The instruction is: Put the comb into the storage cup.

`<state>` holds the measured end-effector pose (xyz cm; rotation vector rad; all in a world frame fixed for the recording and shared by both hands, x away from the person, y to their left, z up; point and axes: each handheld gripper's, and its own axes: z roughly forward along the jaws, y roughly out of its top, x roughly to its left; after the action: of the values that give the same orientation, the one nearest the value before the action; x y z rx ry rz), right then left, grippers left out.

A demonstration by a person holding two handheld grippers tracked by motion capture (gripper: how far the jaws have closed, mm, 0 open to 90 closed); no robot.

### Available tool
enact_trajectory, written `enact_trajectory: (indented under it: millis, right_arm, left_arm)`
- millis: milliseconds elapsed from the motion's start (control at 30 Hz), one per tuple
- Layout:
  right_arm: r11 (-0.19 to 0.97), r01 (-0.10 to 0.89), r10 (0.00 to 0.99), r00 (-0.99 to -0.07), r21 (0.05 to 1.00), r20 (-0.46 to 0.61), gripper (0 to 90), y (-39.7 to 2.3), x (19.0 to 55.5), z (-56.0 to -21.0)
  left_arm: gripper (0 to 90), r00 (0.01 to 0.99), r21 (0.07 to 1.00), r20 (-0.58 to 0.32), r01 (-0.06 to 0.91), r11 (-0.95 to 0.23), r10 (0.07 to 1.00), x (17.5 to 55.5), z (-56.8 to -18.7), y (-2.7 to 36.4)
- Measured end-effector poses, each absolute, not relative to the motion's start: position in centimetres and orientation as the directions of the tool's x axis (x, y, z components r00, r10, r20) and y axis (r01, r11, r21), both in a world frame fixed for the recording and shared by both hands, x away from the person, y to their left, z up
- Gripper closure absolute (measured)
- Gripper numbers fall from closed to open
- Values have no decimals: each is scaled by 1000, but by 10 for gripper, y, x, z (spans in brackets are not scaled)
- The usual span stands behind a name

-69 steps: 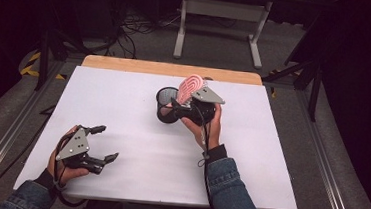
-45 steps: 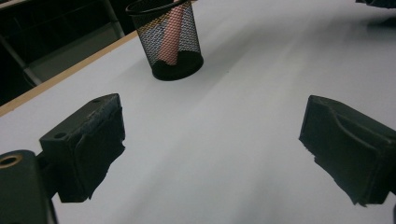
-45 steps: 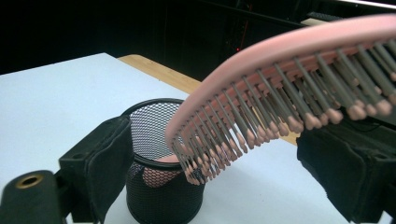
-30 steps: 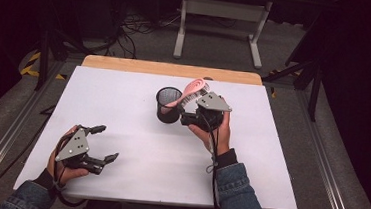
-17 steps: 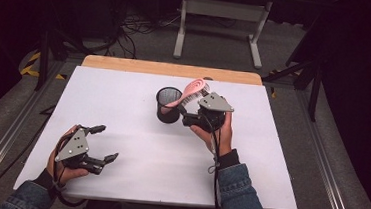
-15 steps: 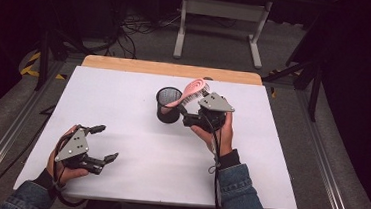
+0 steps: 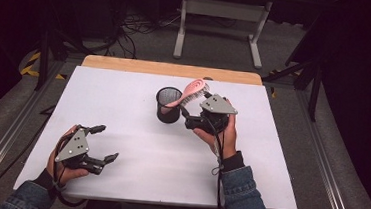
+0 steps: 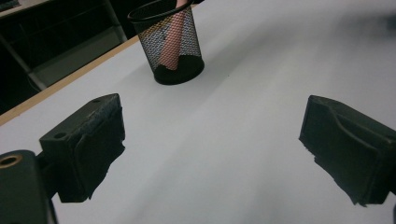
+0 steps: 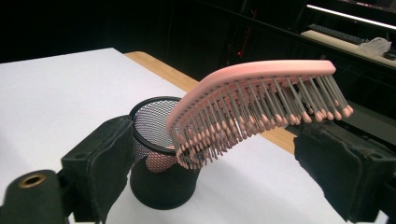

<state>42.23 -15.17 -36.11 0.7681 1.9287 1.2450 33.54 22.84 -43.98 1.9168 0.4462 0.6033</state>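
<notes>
A pink hairbrush point(image 7: 193, 91) stands handle-down in a black mesh cup point(image 7: 168, 104) near the middle of the white table point(image 7: 135, 145). Its bristled head leans out to the right over the rim. My right gripper point(image 7: 186, 118) sits just right of the cup, pointing at it. In the right gripper view its jaws stand wide apart, open, either side of the cup point(image 9: 154, 177). The brush head point(image 9: 261, 77) hangs above and beyond them, touching neither pad. My left gripper point(image 7: 106, 142) rests open at the front left. In its own view the left gripper point(image 8: 210, 154) faces the cup point(image 8: 175, 46).
A wooden strip point(image 7: 171, 69) runs along the table's far edge. Beyond it are a grey metal stand point(image 7: 220, 17) and floor cables. The table's edges drop off to grey floor rails on both sides.
Since the oldest frame the brush has gone handle-first into the cup, and the right gripper has drawn slightly right and toward the person. Over the last second nothing visibly moved.
</notes>
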Motion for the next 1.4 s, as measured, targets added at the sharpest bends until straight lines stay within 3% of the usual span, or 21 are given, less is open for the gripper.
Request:
enact_trajectory:
  millis: [1400]
  right_arm:
    - [387, 44, 762, -579, 921, -292, 111, -158, 401, -355]
  left_arm:
    - [77, 809, 913, 212, 35, -405, 549, 335, -440, 228]
